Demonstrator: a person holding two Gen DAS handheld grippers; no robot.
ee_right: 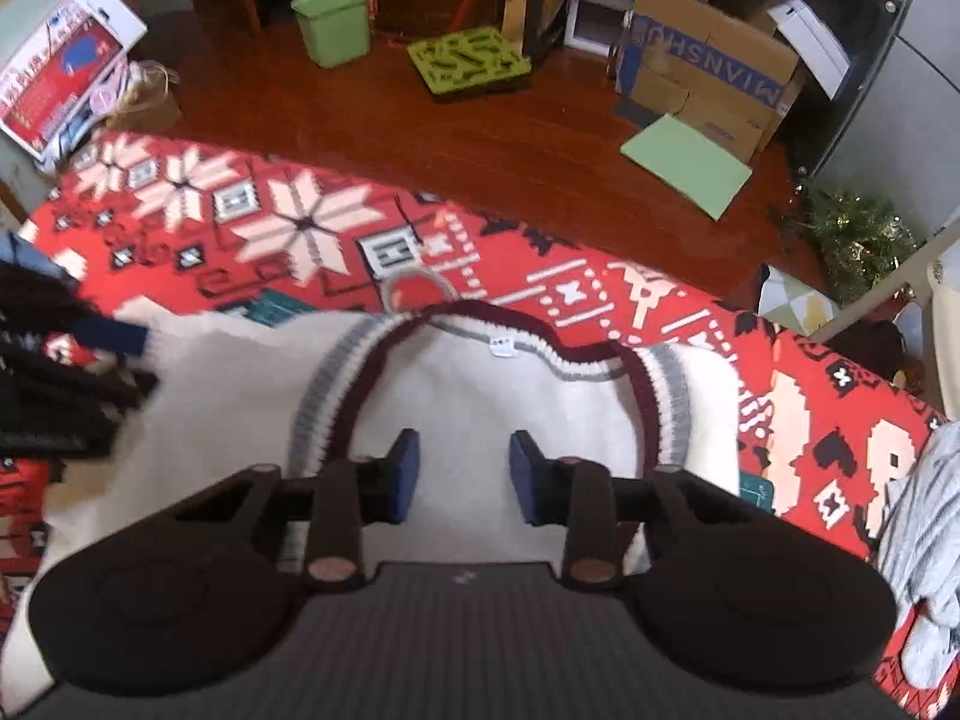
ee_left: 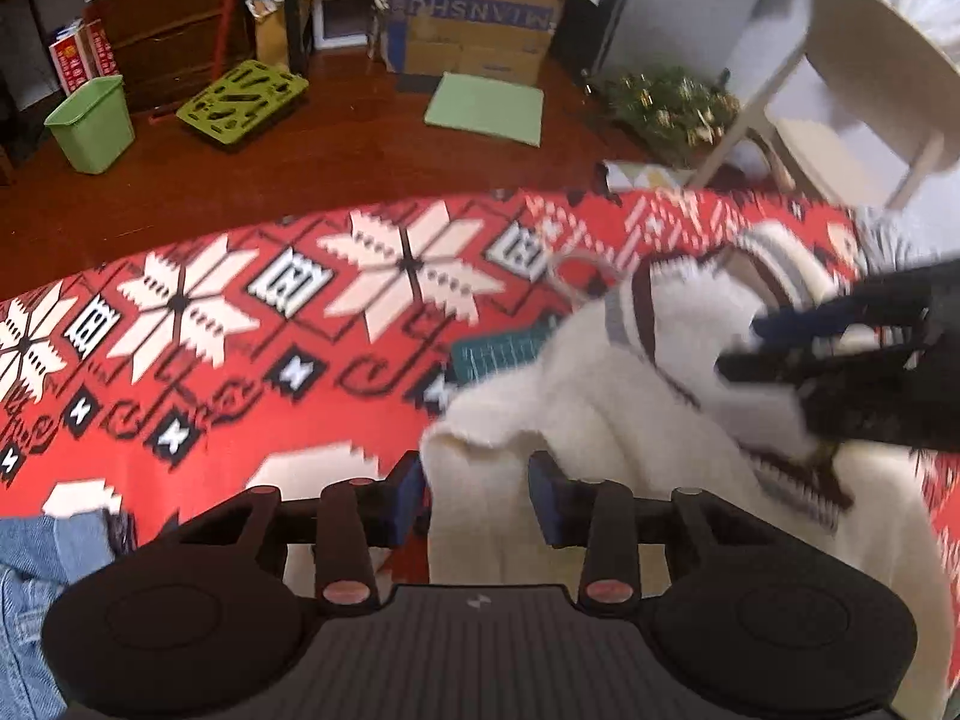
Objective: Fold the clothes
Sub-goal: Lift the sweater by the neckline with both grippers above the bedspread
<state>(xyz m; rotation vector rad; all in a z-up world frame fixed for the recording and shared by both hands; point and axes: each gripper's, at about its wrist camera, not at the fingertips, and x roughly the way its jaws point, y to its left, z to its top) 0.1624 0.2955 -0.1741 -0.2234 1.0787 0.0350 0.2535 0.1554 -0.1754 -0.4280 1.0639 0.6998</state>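
1. Where the floor (ee_right: 480, 138) shows beyond both tongs, it is dark reddish wood, with clutter along the far wall.
2. Red patterned cloth (ee_left: 240, 360), white snowflake motifs: work surface, spread under and ahead of both tongs.
3. Cream sweater (ee_right: 468, 384): lies on the cloth directly ahead of the right gripper (ee_right: 463, 477). Maroon-and-grey striped V-neck (ee_right: 360, 372) opens toward the gripper, collar back with small label on the far side; long axis runs from near the gripper away toward the floor edge.
4. Cardboard box (ee_left: 474, 18), printed lettering, closed flaps: far ahead of the left gripper (ee_left: 480, 498); contents not visible. A pale green sheet (ee_left: 486, 108) lies on the floor before it.
5. Green bin (ee_left: 93, 120): far left of the left gripper; inside cannot be made out.
6. Lime perforated tray (ee_left: 240, 102): tilted on the floor, right of the bin.
7. Left gripper: jaws parted, a fold of sweater edge lying between the pads, not clamped.
8. Right gripper: jaws spread wide above the sweater body, just inside the neckline, grasping nothing.
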